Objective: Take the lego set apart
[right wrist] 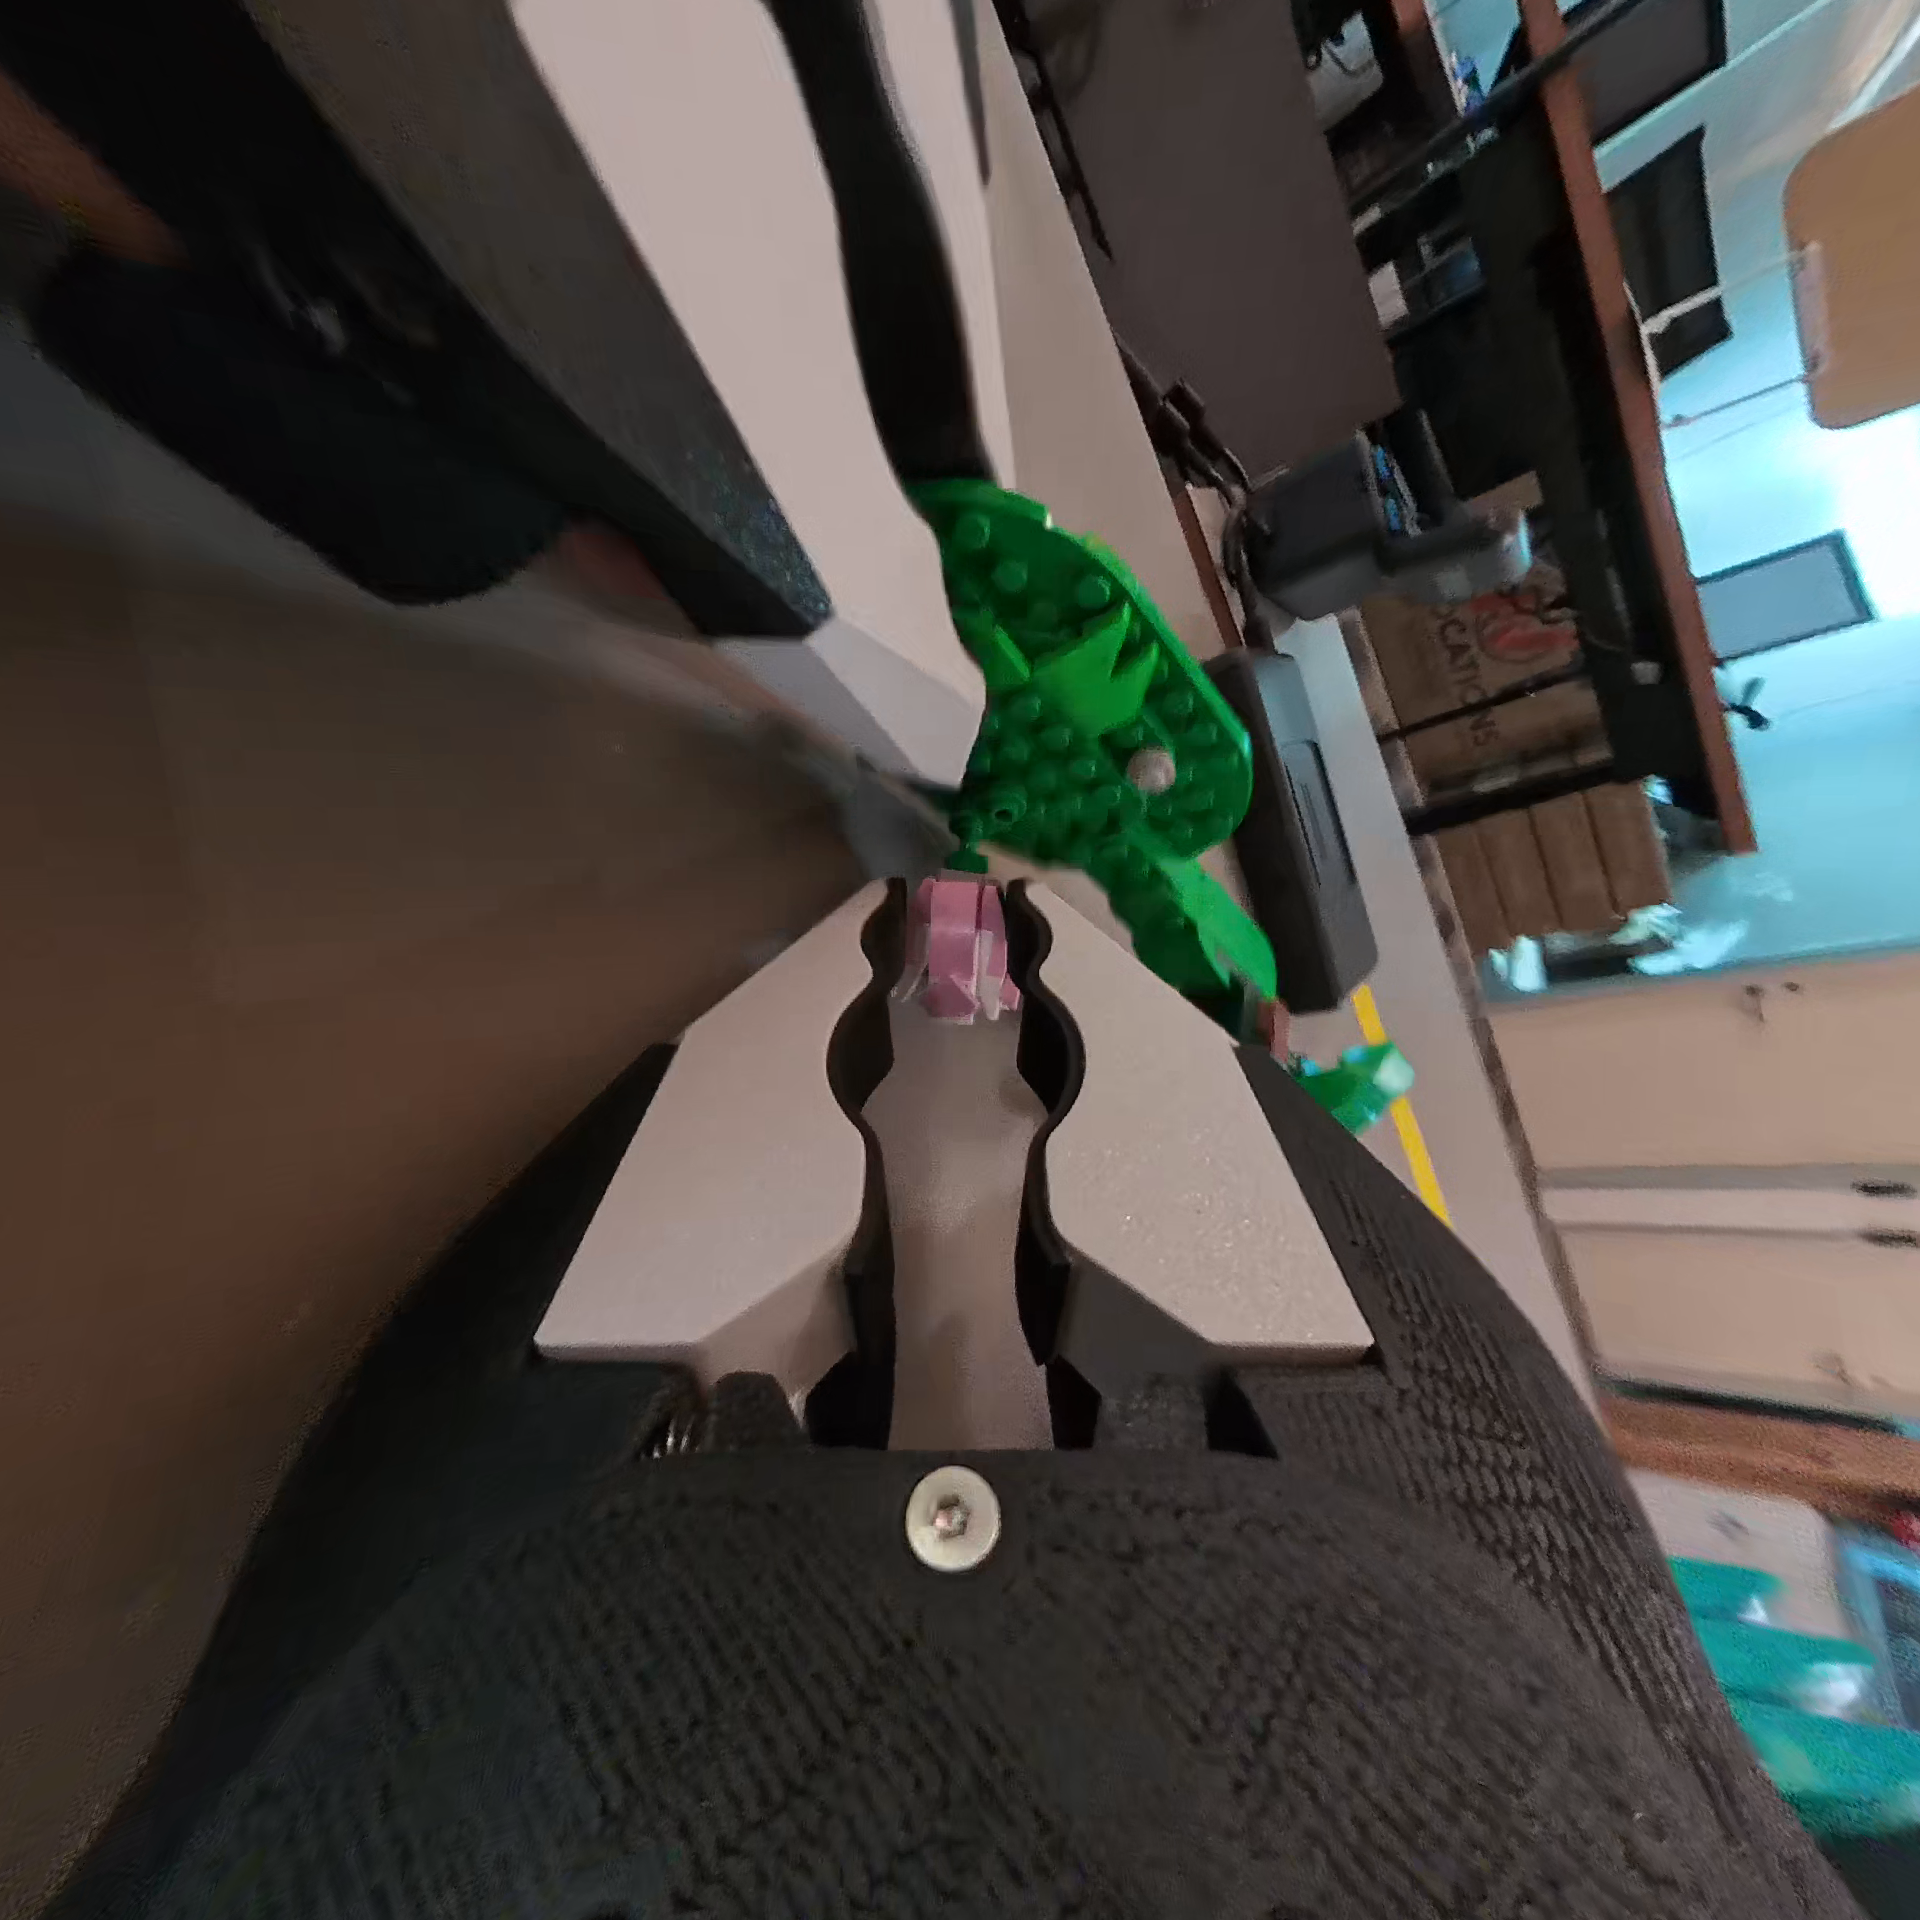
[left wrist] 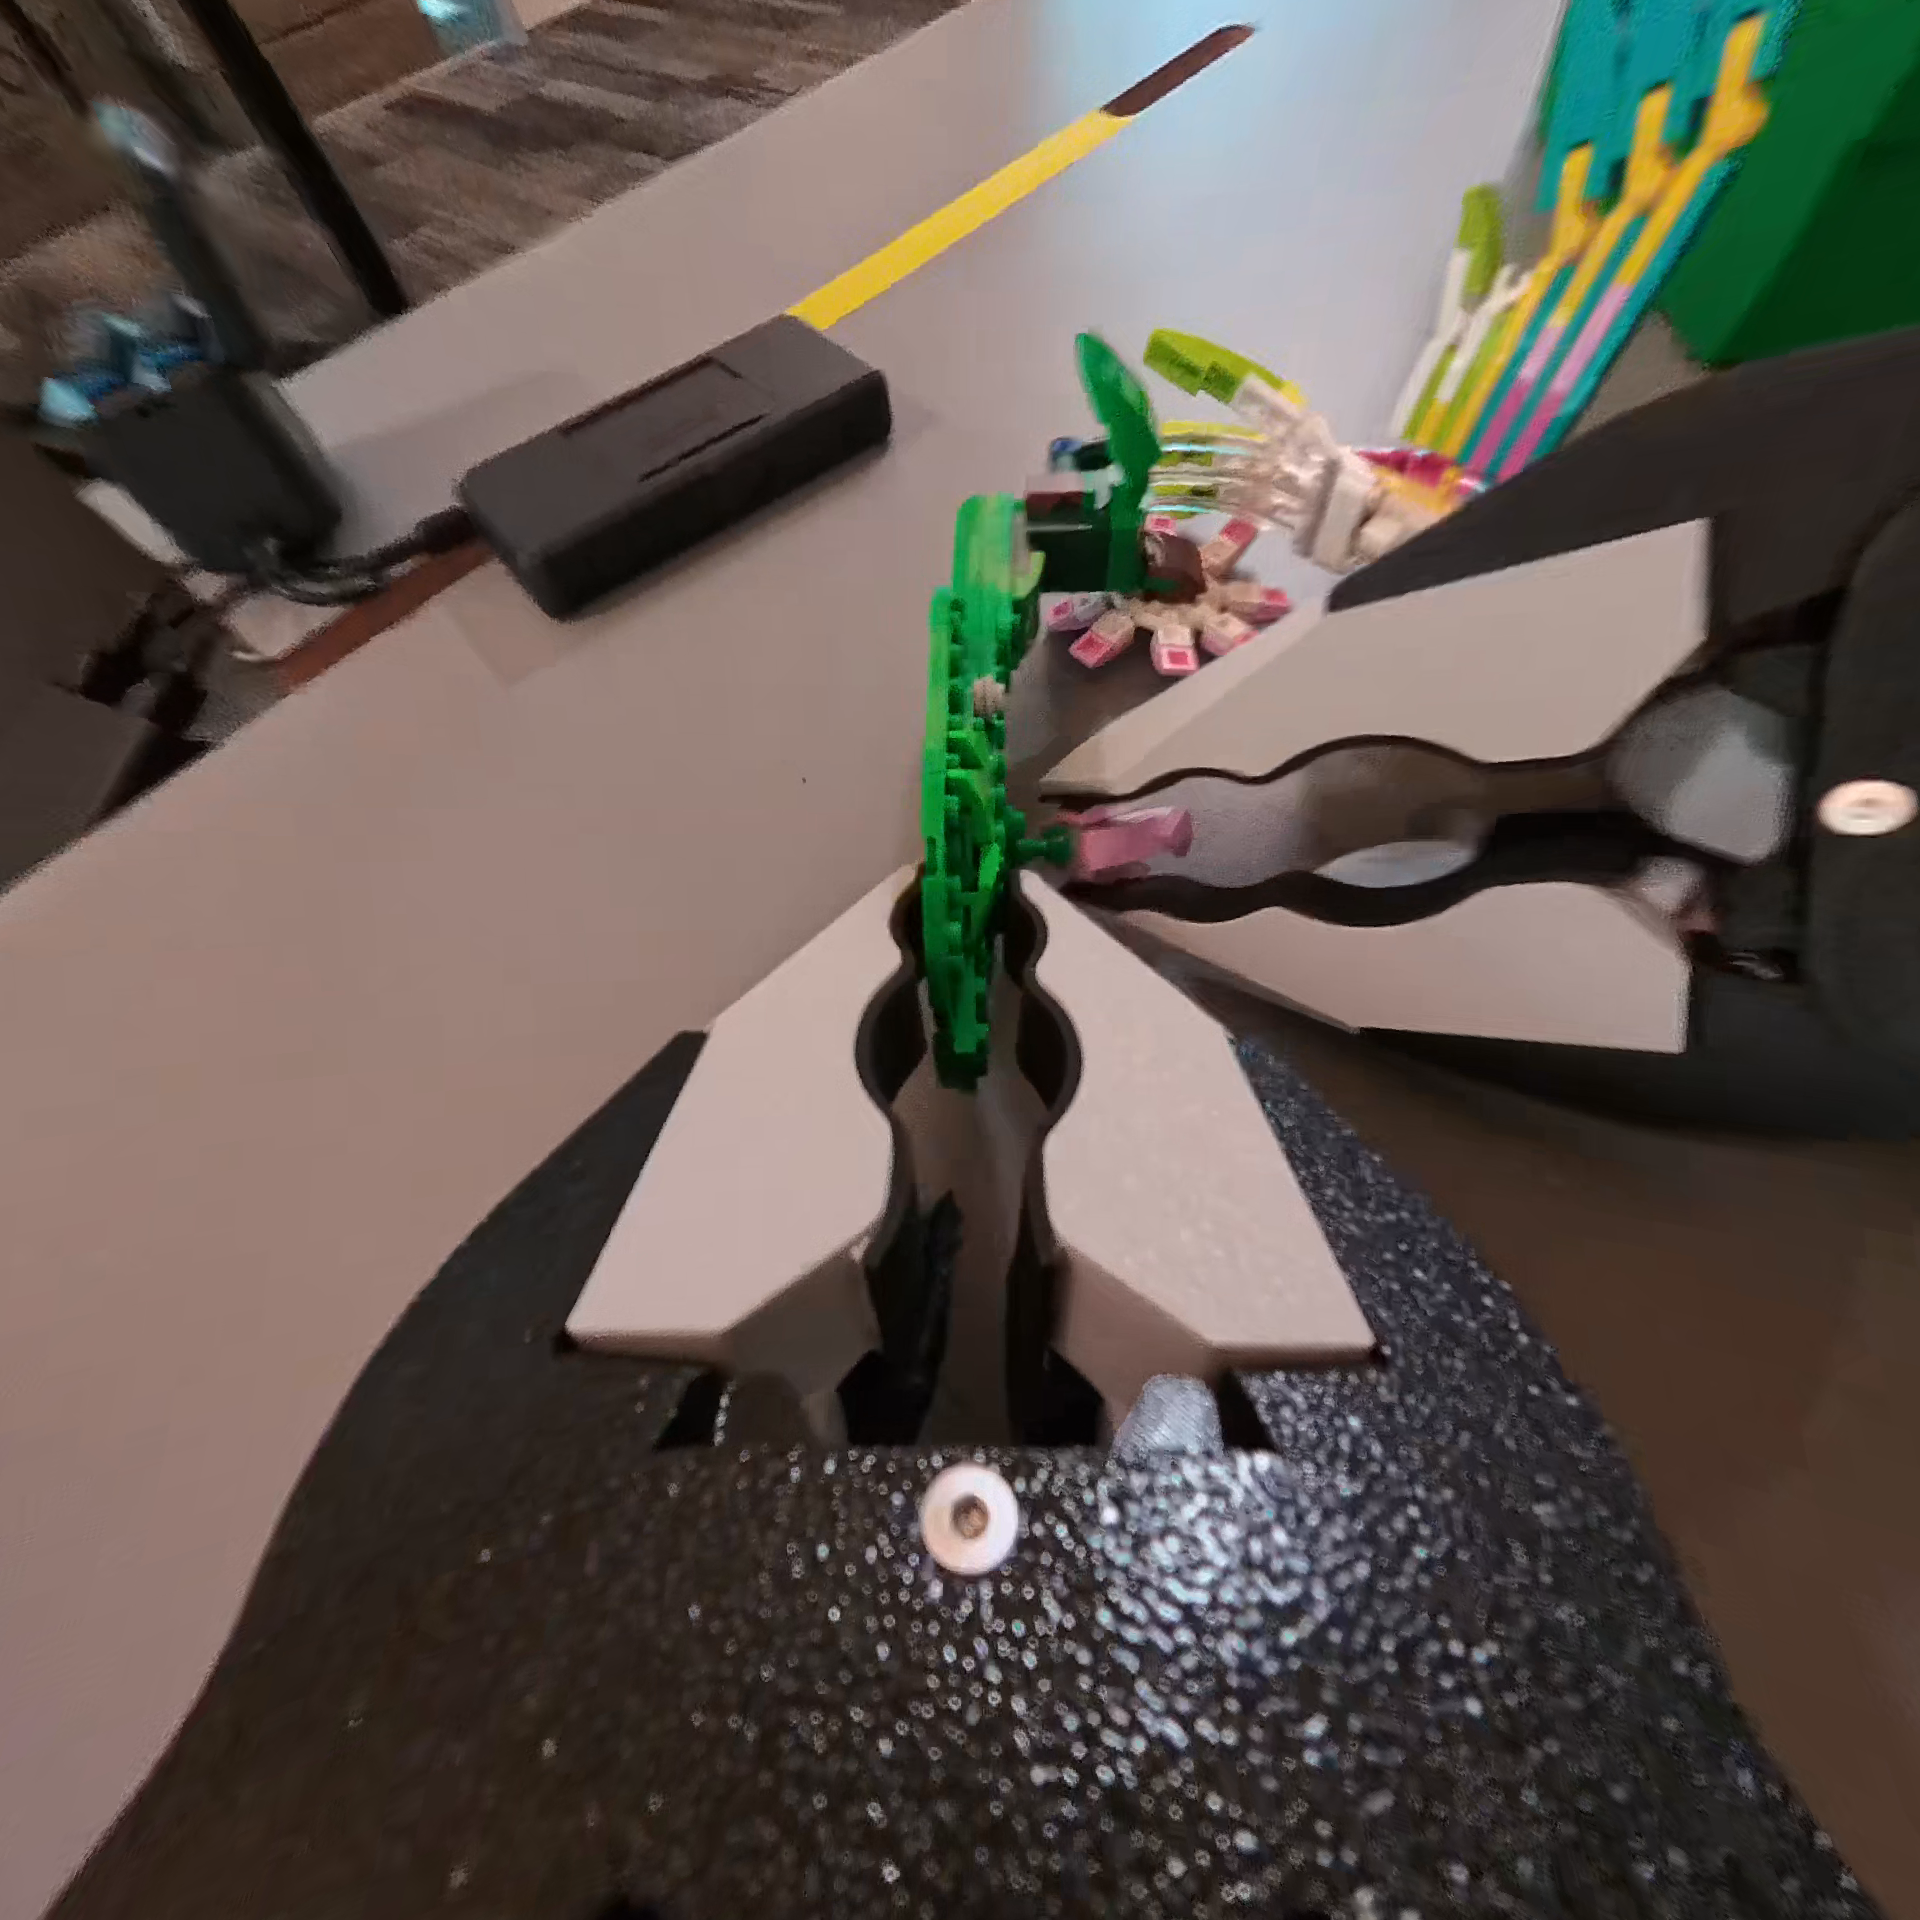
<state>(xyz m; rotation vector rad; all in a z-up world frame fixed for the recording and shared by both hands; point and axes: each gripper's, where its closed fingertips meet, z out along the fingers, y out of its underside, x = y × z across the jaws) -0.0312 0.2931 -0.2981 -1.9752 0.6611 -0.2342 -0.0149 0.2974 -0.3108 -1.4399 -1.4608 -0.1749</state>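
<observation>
My left gripper [left wrist: 968, 894] is shut on the edge of a green studded lego leaf plate [left wrist: 971, 790], held upright above the table. The plate also shows in the right wrist view [right wrist: 1081, 727]. My right gripper [right wrist: 956, 894] is shut on a small pink lego flower piece [right wrist: 961, 951] that joins the plate by a short green stem. In the left wrist view the right gripper [left wrist: 1060, 842] comes in from the right with the pink piece [left wrist: 1127, 836] between its fingers. More green and brown pieces [left wrist: 1101, 499] hang at the plate's far end.
On the grey table [left wrist: 520, 831] lie a pink and white lego flower [left wrist: 1174, 623], a white and lime lego piece [left wrist: 1268, 457], a black box with a cable [left wrist: 675, 457] and a green picture box [left wrist: 1714, 187] at the back right. A yellow strip [left wrist: 956, 218] runs across the far table. My left and right fingertips are right by each other.
</observation>
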